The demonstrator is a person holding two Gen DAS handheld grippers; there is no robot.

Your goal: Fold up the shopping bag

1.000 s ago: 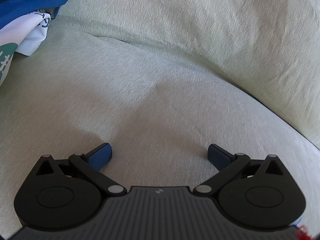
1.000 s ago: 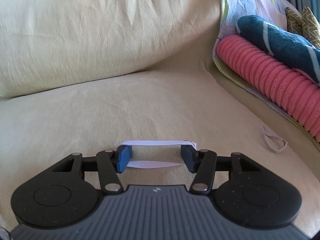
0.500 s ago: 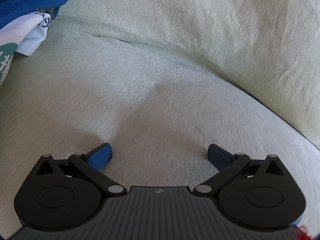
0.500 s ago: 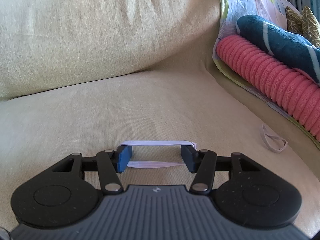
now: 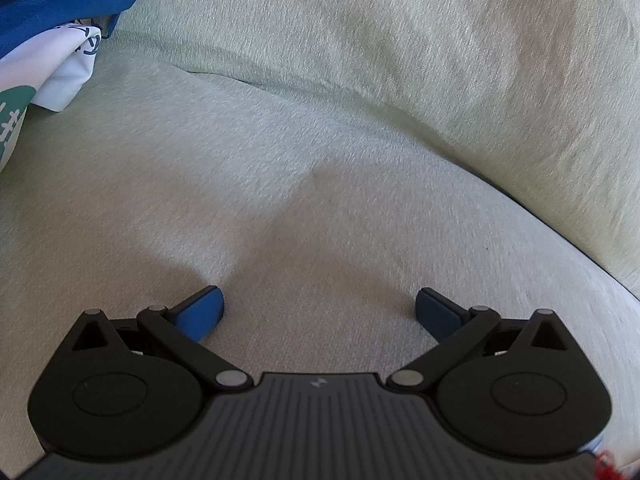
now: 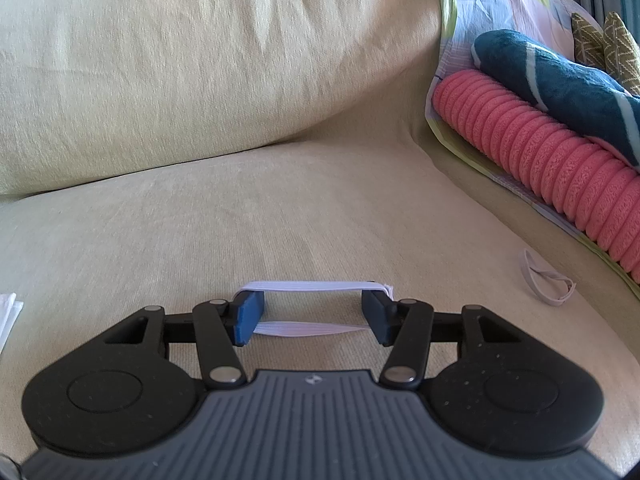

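The shopping bag [image 5: 44, 52], blue and white cloth with green print, lies crumpled at the far upper left of the left wrist view. My left gripper [image 5: 320, 306] hovers over the pale sofa seat [image 5: 320, 184], well away from the bag, open and with nothing between its fingers. In the right wrist view my right gripper [image 6: 312, 312] stands half open low over the seat. A white elastic band [image 6: 312, 286] is stretched around the outside of both fingers; nothing is pinched between the pads. A white cloth edge [image 6: 6, 316] shows at the left border.
The sofa's back cushion [image 6: 180, 60] rises behind the seat. At the right lie a pink ribbed roll [image 6: 540, 152], a teal plush [image 6: 560, 76] and a patterned cloth [image 6: 472, 8]. A second loose elastic band [image 6: 544, 278] rests on the seat near them.
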